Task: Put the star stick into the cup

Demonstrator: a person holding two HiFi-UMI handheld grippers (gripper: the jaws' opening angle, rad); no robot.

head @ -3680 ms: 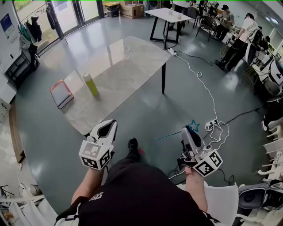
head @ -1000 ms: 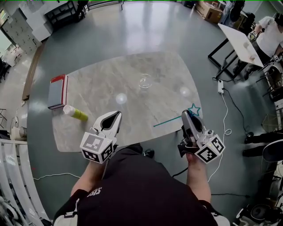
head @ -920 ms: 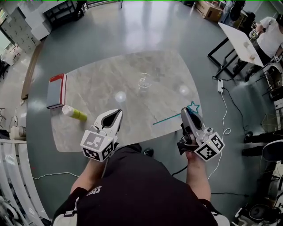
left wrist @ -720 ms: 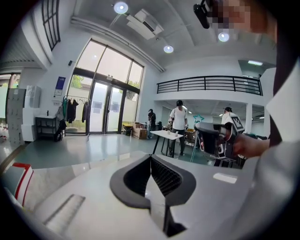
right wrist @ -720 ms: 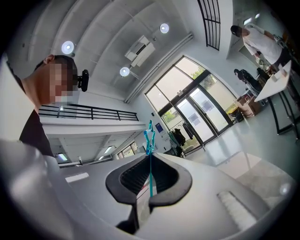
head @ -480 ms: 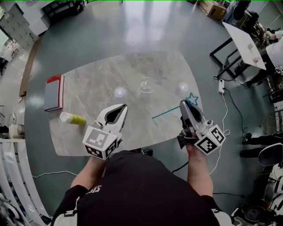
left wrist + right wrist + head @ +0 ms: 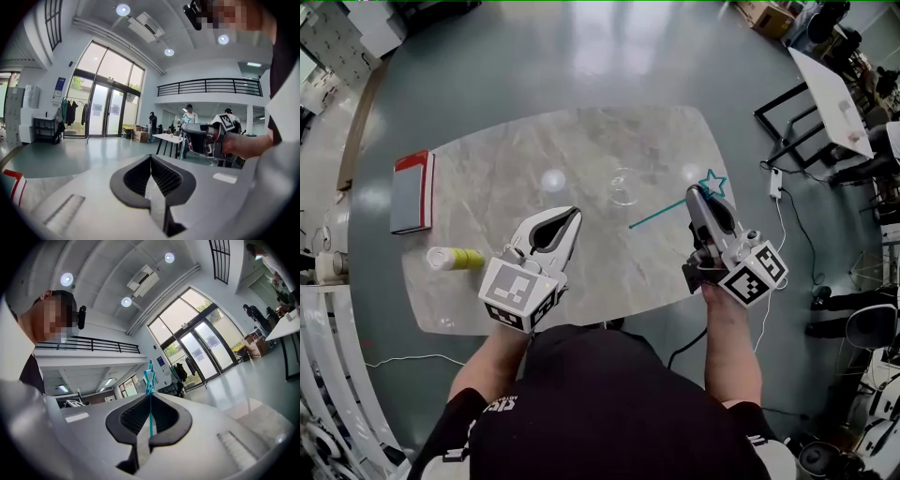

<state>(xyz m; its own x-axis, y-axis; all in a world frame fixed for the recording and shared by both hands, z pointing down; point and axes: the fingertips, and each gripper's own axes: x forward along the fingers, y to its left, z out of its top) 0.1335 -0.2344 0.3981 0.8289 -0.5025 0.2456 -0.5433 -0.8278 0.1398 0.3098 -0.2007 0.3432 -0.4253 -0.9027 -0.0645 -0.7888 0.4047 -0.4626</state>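
A clear glass cup stands upright near the middle of the marble table. My right gripper is shut on the teal star stick, just right of the cup and apart from it. The star points right, and the thin shaft runs left and down toward me. In the right gripper view the stick passes through the closed jaws of the right gripper, with the star above. My left gripper is shut and empty, left of the cup. The left gripper view shows its jaws closed.
A red-edged book lies at the table's left end. A yellow-green bottle lies on its side nearer me. A white table and floor cables are off to the right. People stand in the background.
Both grippers have moved forward over the table. The right one has carried the star stick closer to the cup. The head view has shifted slightly.
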